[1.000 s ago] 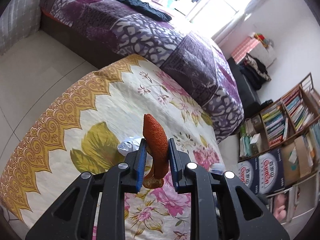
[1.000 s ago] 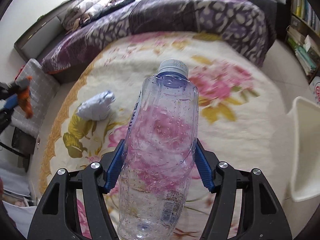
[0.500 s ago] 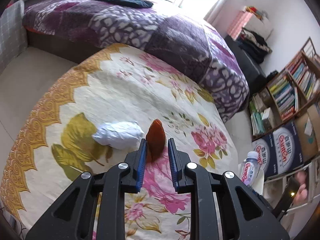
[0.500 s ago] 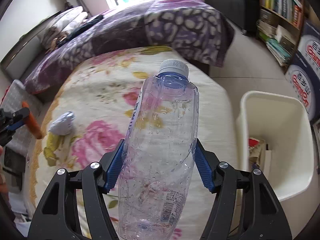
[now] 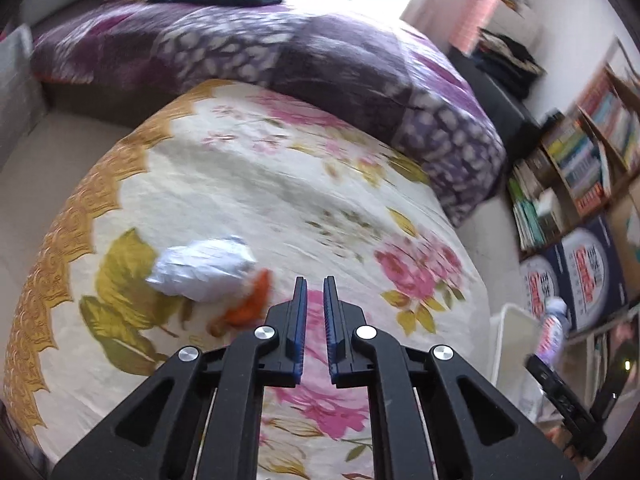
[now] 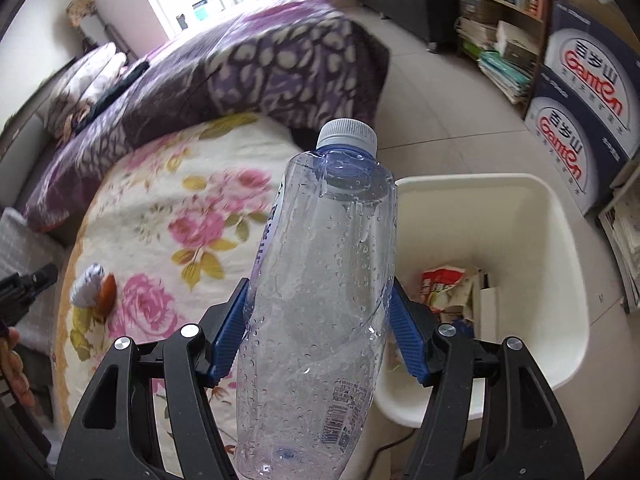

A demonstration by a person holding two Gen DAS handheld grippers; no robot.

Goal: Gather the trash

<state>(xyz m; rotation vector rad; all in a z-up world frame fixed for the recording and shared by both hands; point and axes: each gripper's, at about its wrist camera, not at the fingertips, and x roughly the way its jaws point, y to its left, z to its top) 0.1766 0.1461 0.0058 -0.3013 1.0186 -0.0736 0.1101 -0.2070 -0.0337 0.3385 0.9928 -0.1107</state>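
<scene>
My left gripper (image 5: 315,280) hangs over the flowered blanket (image 5: 248,184); its jaws are closing to a narrow slit with nothing between them. An orange peel-like scrap (image 5: 250,304) lies blurred on the blanket just left of the fingers, touching a crumpled white paper ball (image 5: 204,268). My right gripper (image 6: 319,286) is shut on a clear plastic bottle (image 6: 320,220) with a white cap, held upright beside the white trash bin (image 6: 472,179). In the right wrist view the scrap (image 6: 107,286) and paper (image 6: 86,286) sit far left.
The bin holds wrappers and paper (image 6: 448,284). A purple quilted bed (image 5: 280,48) lies behind the blanket. Bookshelves (image 6: 500,20) and printed boxes (image 6: 580,92) line the right wall. A hand (image 6: 14,360) shows at the left edge, by the left gripper (image 6: 28,284).
The orange scrap has left the left gripper and now lies on the blanket beside the paper ball; those jaws closed in. The right gripper carried the bottle rightward to the bin.
</scene>
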